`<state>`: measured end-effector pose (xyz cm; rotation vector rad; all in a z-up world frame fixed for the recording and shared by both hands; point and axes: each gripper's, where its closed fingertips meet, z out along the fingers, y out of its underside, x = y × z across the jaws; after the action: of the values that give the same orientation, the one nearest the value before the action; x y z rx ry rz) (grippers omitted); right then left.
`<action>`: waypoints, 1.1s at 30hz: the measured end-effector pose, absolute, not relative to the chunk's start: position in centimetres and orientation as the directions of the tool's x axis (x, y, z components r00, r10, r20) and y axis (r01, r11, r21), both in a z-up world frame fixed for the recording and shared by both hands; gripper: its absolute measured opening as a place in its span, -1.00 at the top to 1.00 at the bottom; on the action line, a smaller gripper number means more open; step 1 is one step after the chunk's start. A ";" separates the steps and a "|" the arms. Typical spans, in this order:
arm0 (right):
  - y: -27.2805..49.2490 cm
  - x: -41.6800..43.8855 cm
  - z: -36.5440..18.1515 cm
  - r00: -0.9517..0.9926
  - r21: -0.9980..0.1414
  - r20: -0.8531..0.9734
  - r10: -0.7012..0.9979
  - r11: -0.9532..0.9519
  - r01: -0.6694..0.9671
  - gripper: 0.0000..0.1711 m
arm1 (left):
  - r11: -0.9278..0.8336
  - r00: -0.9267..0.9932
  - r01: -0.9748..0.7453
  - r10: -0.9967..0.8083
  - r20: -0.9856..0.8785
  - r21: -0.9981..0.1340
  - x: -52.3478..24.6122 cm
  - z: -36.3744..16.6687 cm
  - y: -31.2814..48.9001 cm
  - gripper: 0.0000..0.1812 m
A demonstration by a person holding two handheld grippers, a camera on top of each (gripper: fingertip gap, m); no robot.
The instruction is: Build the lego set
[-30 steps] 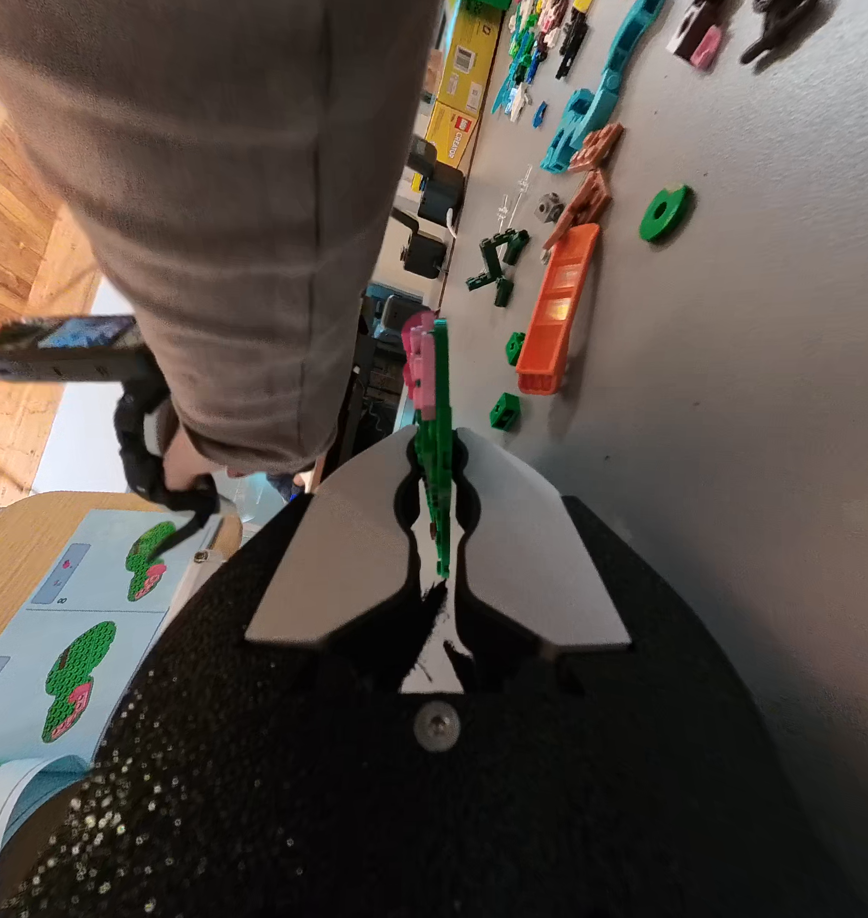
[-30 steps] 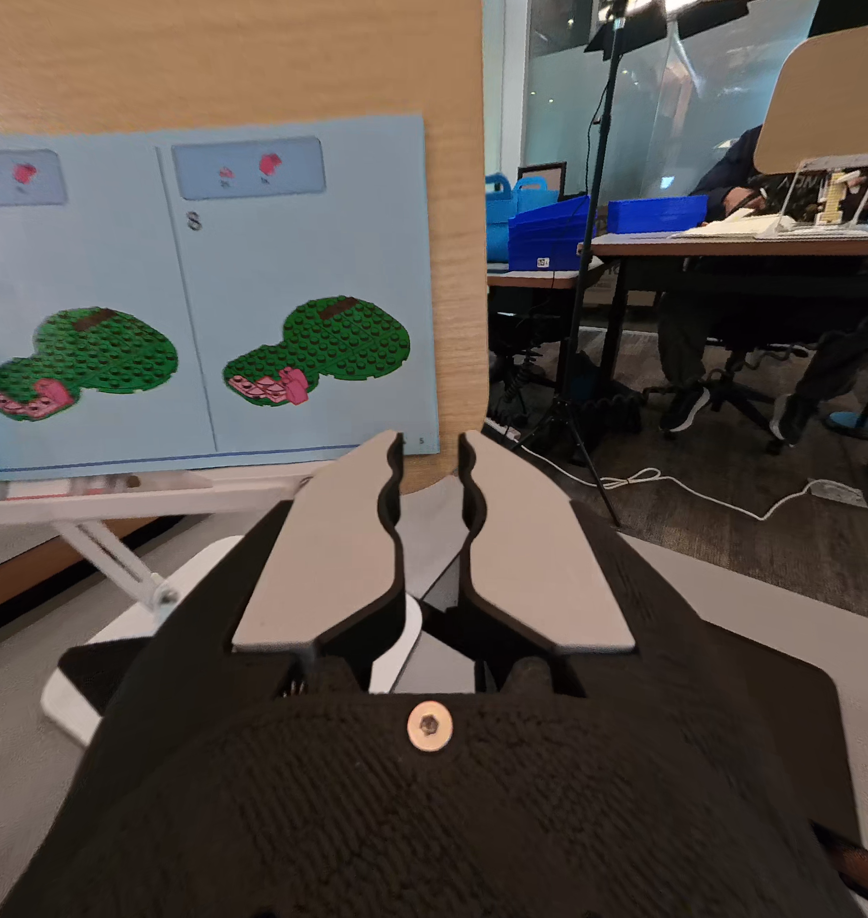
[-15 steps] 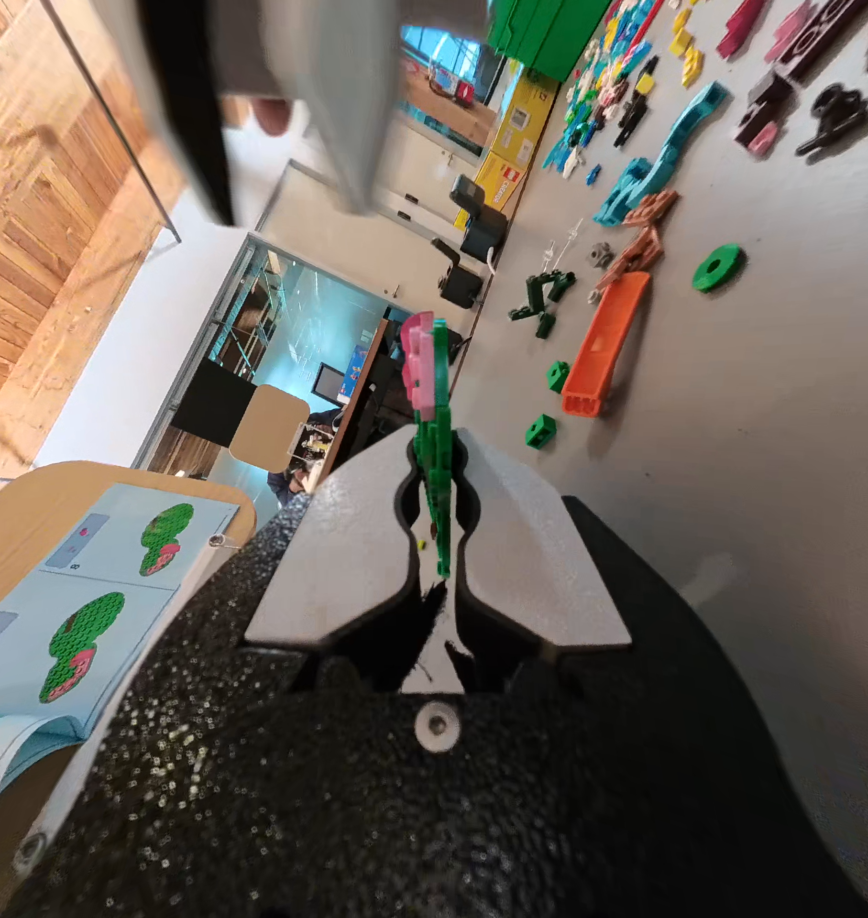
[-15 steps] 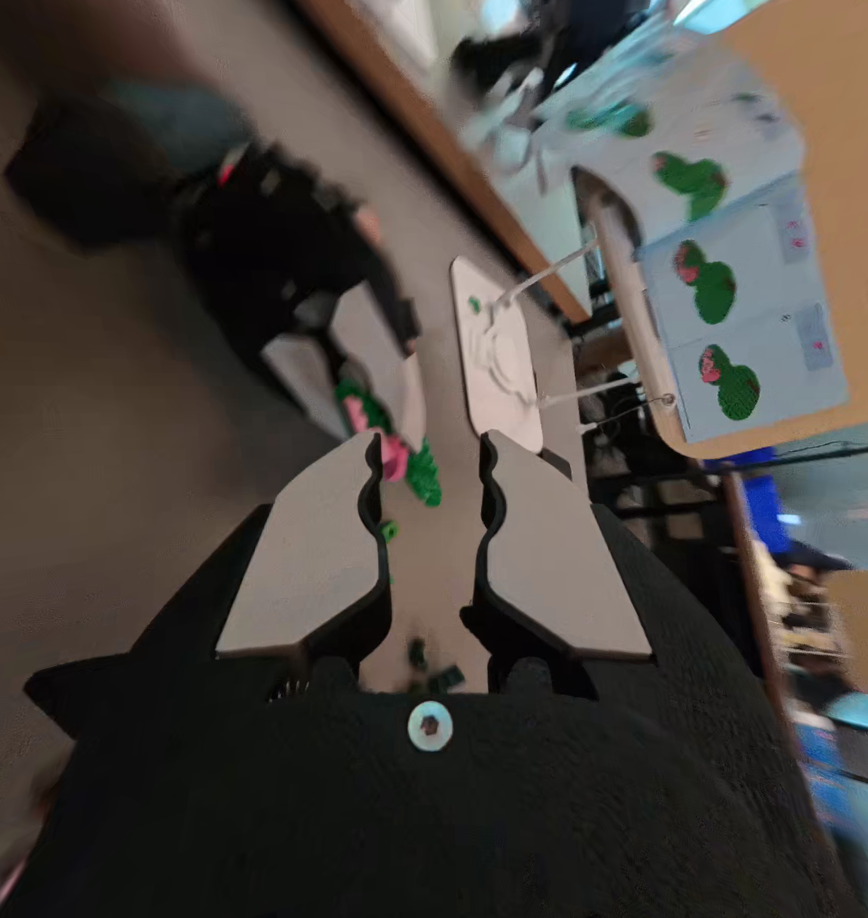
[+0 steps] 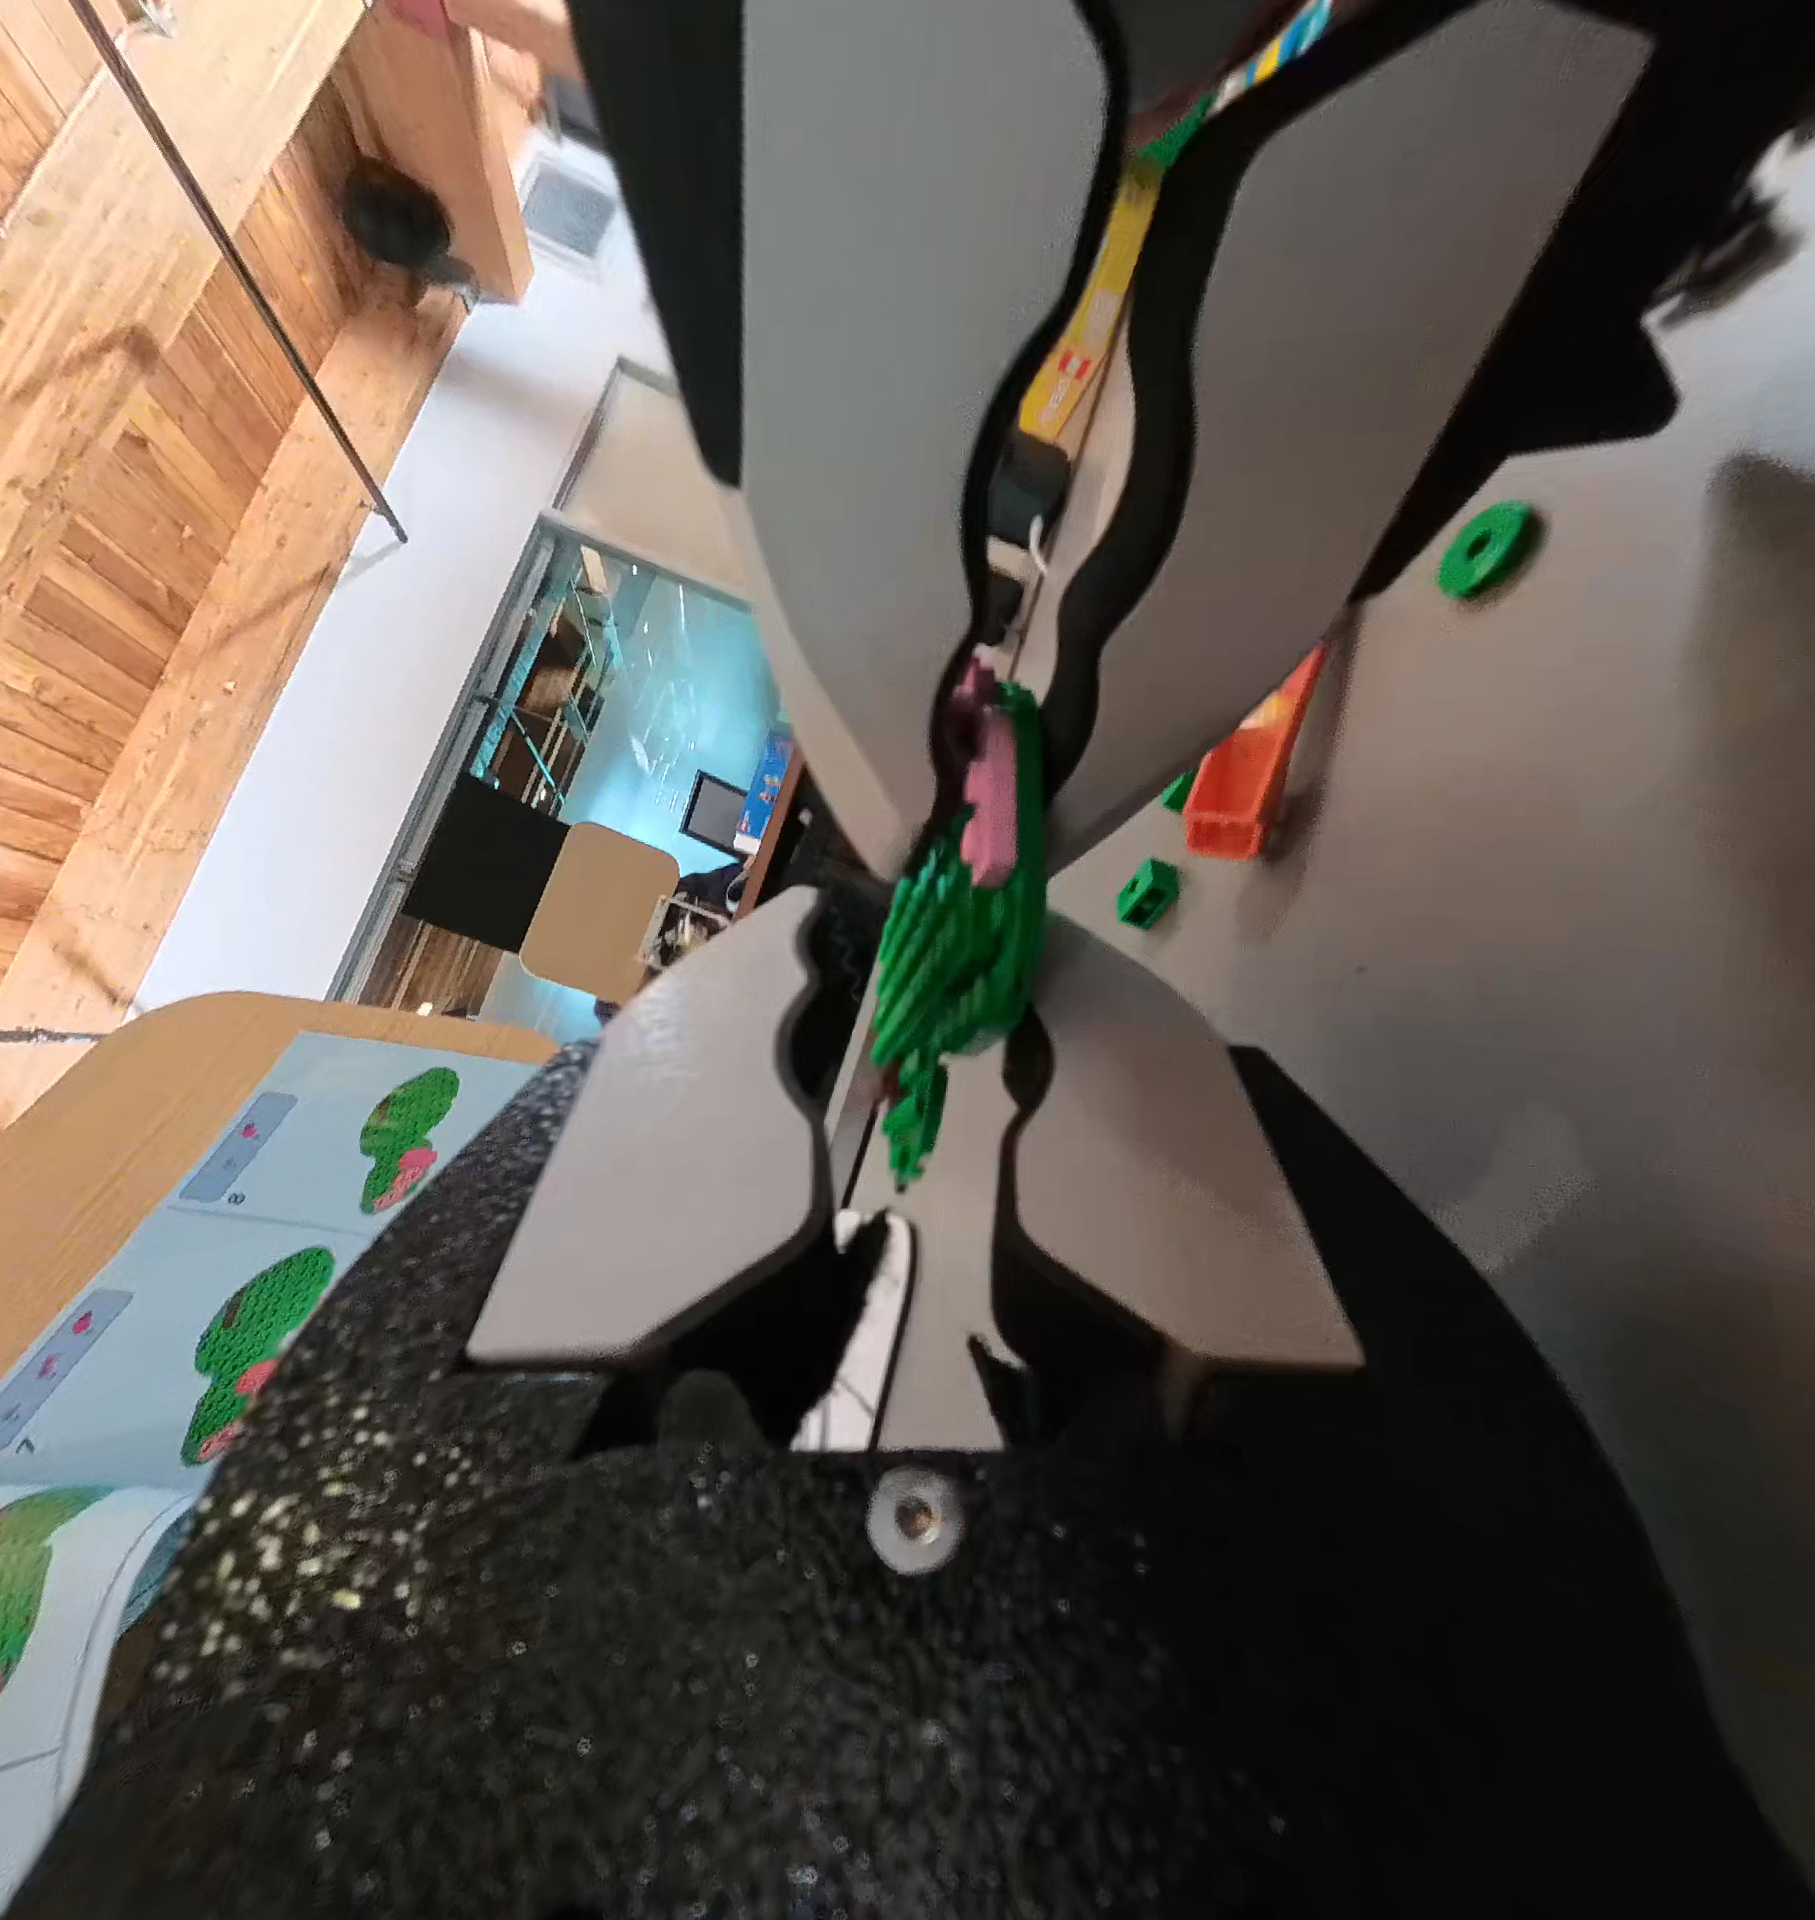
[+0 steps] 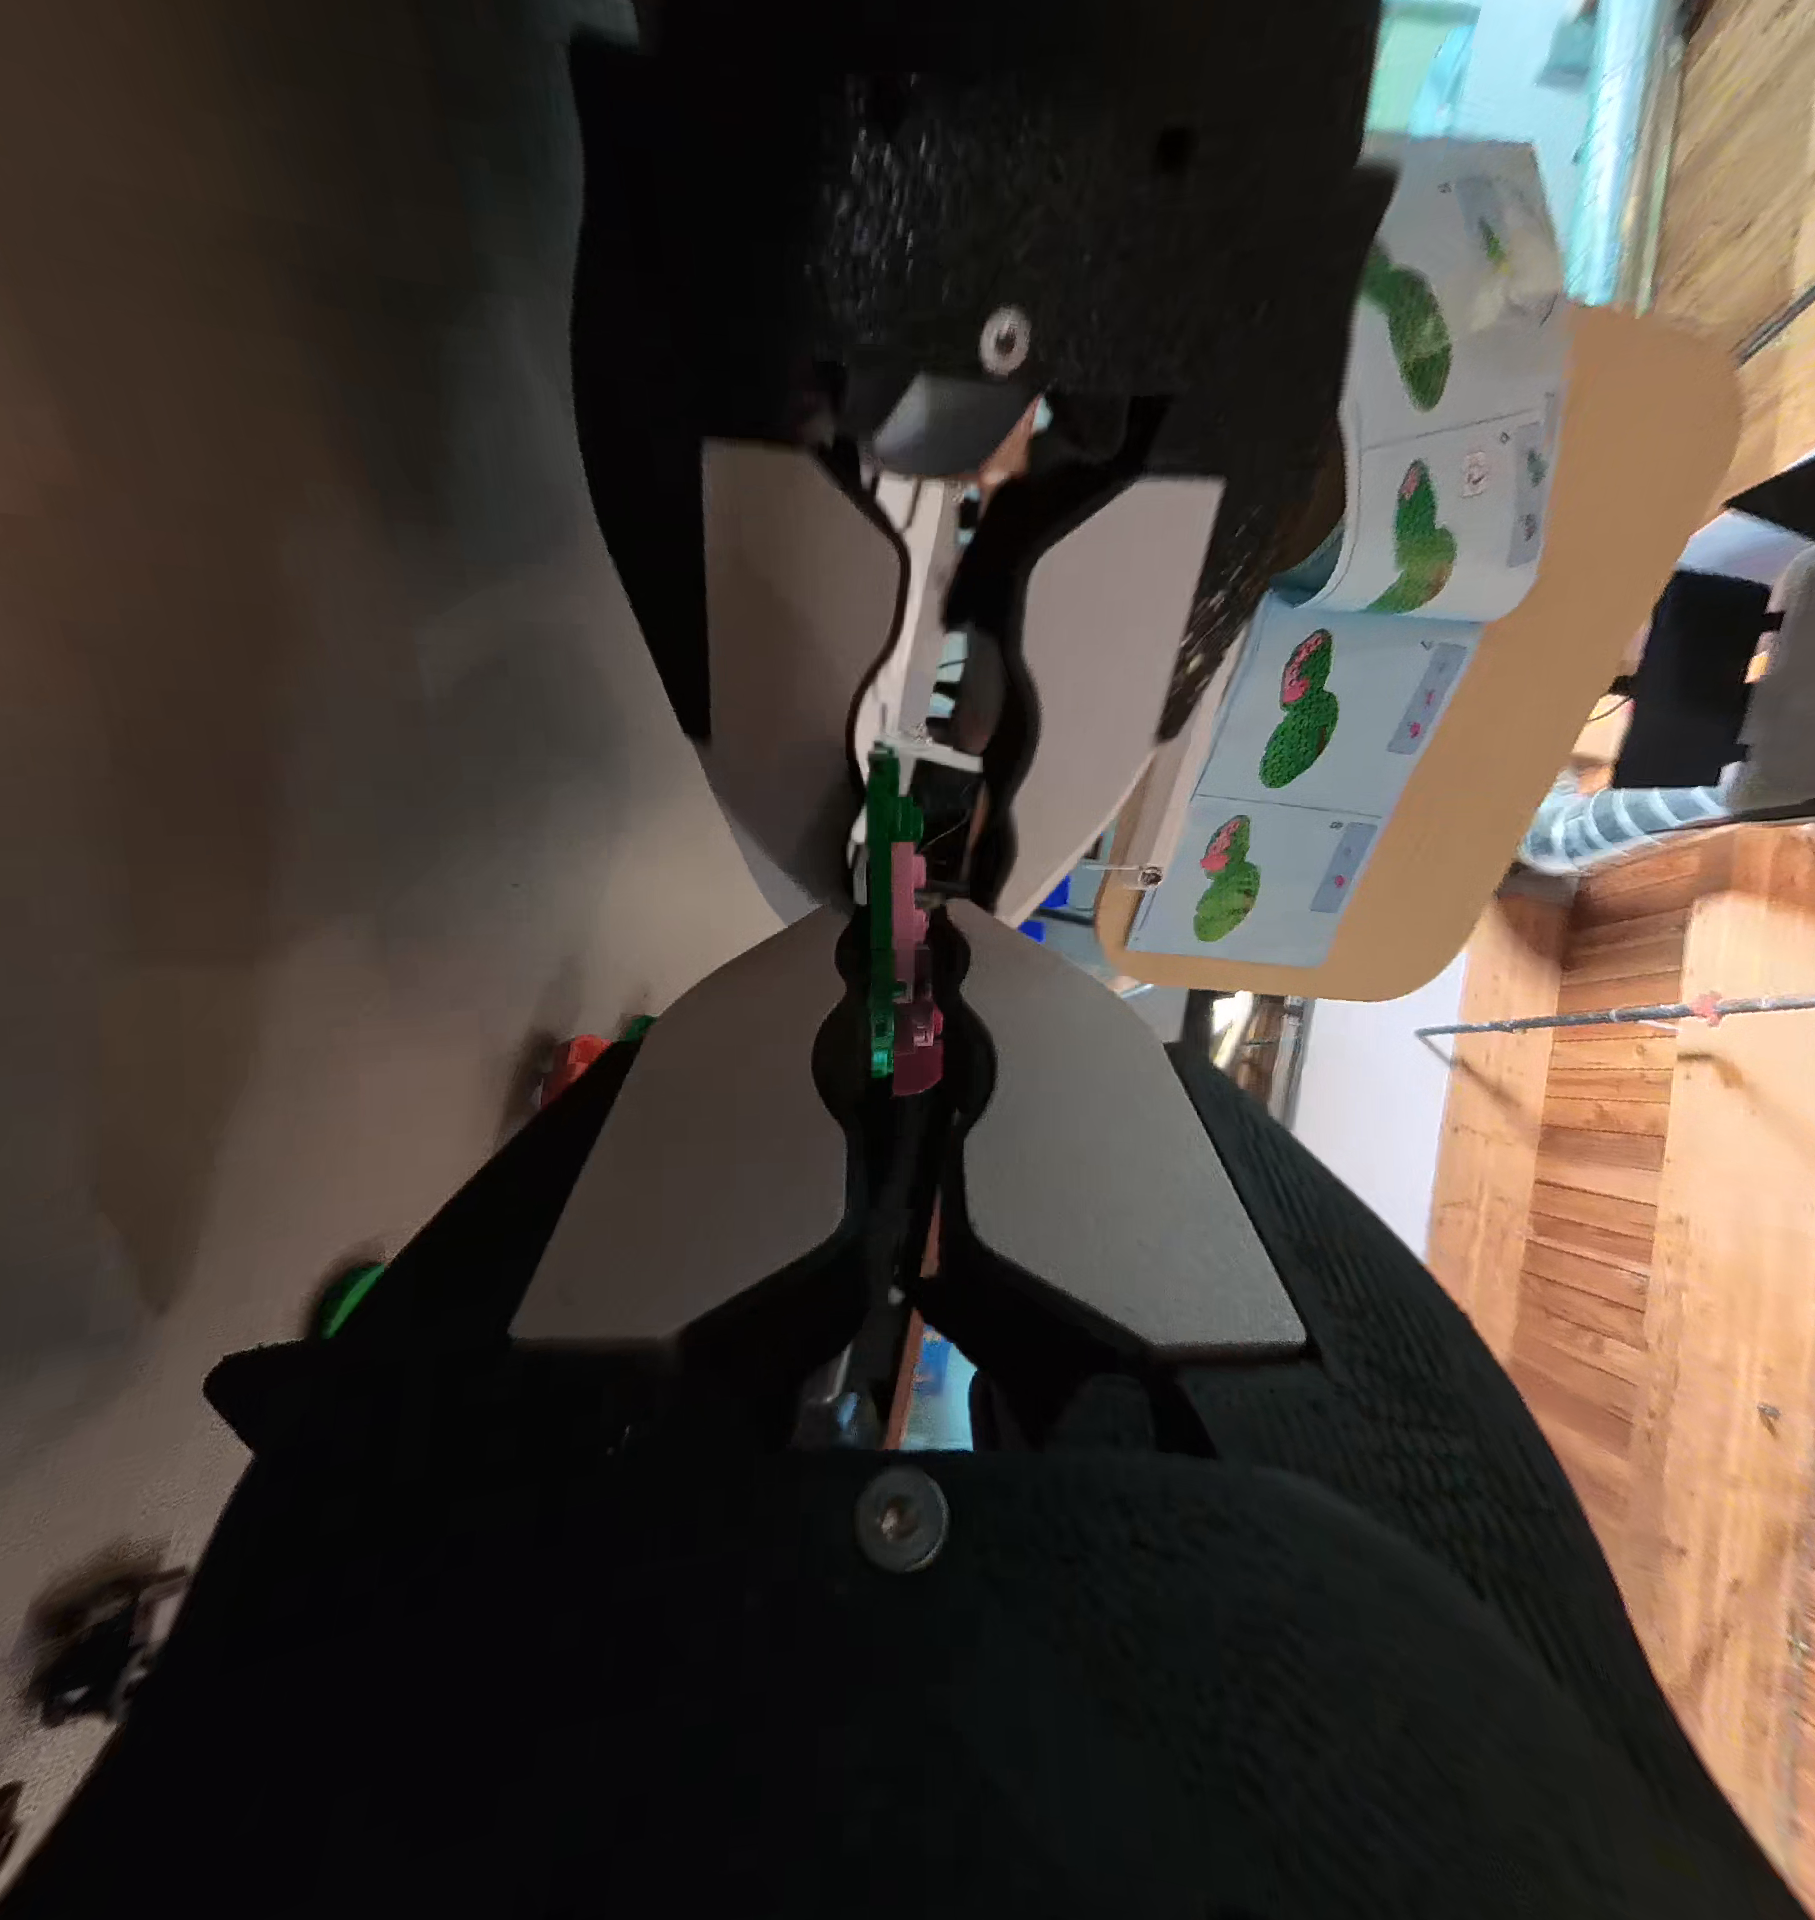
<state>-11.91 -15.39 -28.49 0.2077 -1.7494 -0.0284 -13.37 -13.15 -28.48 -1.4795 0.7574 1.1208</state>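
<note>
Bench (image 5: 1609, 1039) runs down the right side of the left wrist view. Instruction booklet (image 5: 290, 1195) stands propped at the lower left, open at the green-plate steps

The two tools meet nose to nose over the bench, fingertips almost touching:
- left hand-held gripper (image 5: 934, 925): fingers spread, clear gap on its left side. Not clamping, as far as I can tell
- right hand-held gripper (image 6: 898, 925): fingers pinched onto the build from both faces, so it carries the load

Green plate (image 5: 955, 987) is off the bench, edge-on between both finger pairs. Its long axis runs along the line joining the two tools. It is slightly skewed and blurred in the left wrist view, leaning on the left tool's right finger. In the right wrist view its far end reaches the other tool's fingertips

Pink bricks (image 6: 913, 997) sit on one face of the plate, at the right tool's end, inside that grip

Loose on the bench, all beyond the tips and on the plate's bare side: orange piece (image 5: 1251, 769), green ring (image 5: 1485, 535), small green brick (image 5: 1147, 894)

Judgement: this is a mid-air handover and the right side owns the plate. The key relation is that the plate is collinear with both tools, pink end to the right. The left tool should back straight out along that axis; moving sideways risks levering the plate out of the pinch
</note>
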 end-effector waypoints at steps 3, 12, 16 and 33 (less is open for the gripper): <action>-13.5 -13.7 -28.6 -0.190 0.130 0.972 -0.141 0.989 -0.066 0.89 | -0.267 0.331 -0.898 0.114 -0.937 -0.350 -15.6 -28.5 -14.3 0.47; -7.8 -19.6 -31.7 -0.415 0.222 0.892 -0.178 0.973 0.060 0.90 | -0.237 0.491 -0.790 0.308 -0.815 -0.565 -21.0 -25.6 -17.7 0.33; -7.8 -20.6 -32.5 -0.506 0.184 0.851 -0.144 0.982 0.031 0.88 | -0.250 0.489 -0.777 0.340 -0.804 -0.578 -21.4 -25.5 -17.7 0.33; -5.4 -11.9 -25.4 -0.152 -0.785 0.523 0.839 0.543 0.299 0.55 | -0.099 0.646 -0.512 0.610 -0.459 -0.853 -19.5 -22.9 -20.5 0.34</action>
<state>-11.87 -5.36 -25.39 -0.9596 -1.7114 0.6310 -19.51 -20.54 -22.87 -1.3791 -0.0895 0.9437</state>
